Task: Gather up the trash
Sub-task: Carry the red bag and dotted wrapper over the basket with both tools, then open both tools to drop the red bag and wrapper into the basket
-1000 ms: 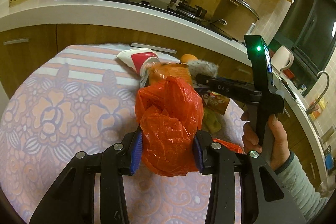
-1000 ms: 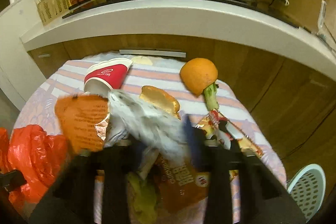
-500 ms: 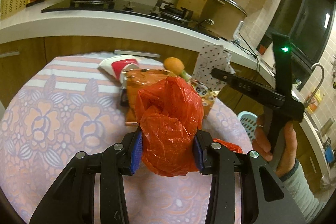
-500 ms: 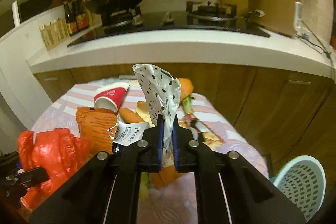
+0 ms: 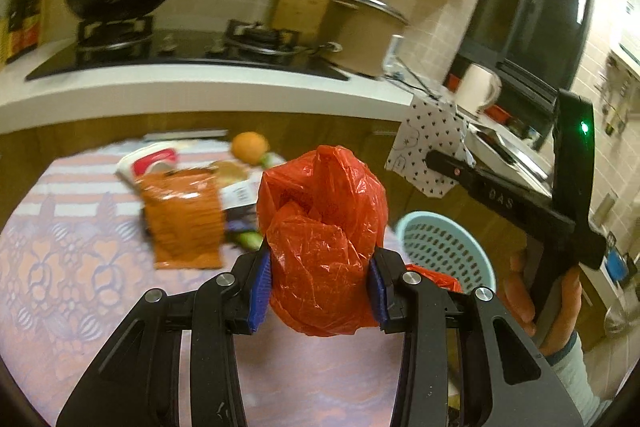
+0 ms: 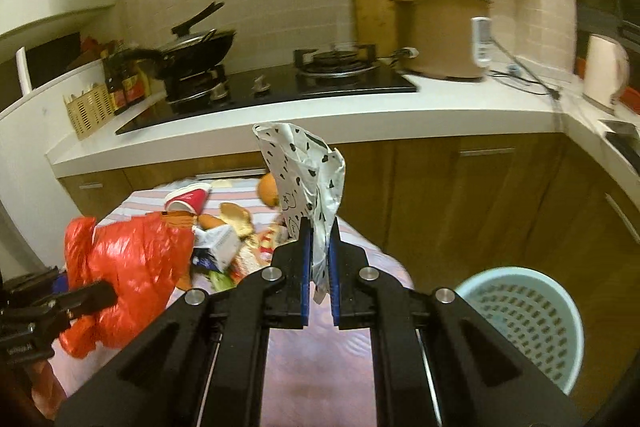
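My left gripper (image 5: 320, 283) is shut on a crumpled red plastic bag (image 5: 324, 243) held above the table; the bag also shows in the right wrist view (image 6: 124, 263). My right gripper (image 6: 319, 259) is shut on a white wrapper with black spots (image 6: 304, 171), held upright in the air; the wrapper shows in the left wrist view (image 5: 430, 151). A light blue perforated bin (image 6: 524, 323) stands on the floor right of the table, also seen in the left wrist view (image 5: 440, 247). More trash lies on the table: an orange snack packet (image 5: 182, 219), a red paper cup (image 5: 152, 163), an orange (image 5: 250, 147).
The round table has a floral cloth (image 5: 72, 267). Behind it runs a white counter (image 6: 320, 115) with a stove, a wok (image 6: 196, 47) and a rice cooker (image 6: 440, 31). Wooden cabinets (image 6: 480, 195) stand beyond the bin.
My right gripper took the spotted wrapper off the pile, lifted it and moved right toward the bin. My left gripper, still holding the red bag, swung right; the bin came into view.
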A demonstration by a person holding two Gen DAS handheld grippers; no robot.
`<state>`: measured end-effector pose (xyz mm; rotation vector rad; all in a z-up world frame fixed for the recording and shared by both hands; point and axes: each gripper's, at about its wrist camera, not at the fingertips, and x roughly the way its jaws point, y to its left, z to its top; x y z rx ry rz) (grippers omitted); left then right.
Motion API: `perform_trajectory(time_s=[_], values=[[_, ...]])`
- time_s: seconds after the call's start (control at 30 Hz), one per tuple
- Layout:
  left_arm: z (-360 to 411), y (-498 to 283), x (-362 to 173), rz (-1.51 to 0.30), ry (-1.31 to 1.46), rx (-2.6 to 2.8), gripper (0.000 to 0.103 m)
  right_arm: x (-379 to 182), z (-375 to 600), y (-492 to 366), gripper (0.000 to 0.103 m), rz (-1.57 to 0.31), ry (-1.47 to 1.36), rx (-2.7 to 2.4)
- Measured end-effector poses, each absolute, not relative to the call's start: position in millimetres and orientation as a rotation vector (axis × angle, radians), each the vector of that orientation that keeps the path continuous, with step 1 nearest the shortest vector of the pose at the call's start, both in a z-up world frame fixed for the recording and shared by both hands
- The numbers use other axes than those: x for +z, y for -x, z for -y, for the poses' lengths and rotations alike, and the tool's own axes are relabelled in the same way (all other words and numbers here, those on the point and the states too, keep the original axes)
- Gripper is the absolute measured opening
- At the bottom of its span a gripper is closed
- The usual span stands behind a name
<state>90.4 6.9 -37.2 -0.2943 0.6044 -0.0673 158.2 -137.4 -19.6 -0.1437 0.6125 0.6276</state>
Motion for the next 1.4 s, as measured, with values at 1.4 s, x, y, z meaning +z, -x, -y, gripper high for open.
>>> perform_trajectory(time_s=[1.4], values=[[223.8,-226.4,-149.8,-0.929,0.102,-0.354,0.050,-144.3,367.1,-179.3,0.006,-0.958,-0.022,0.196]])
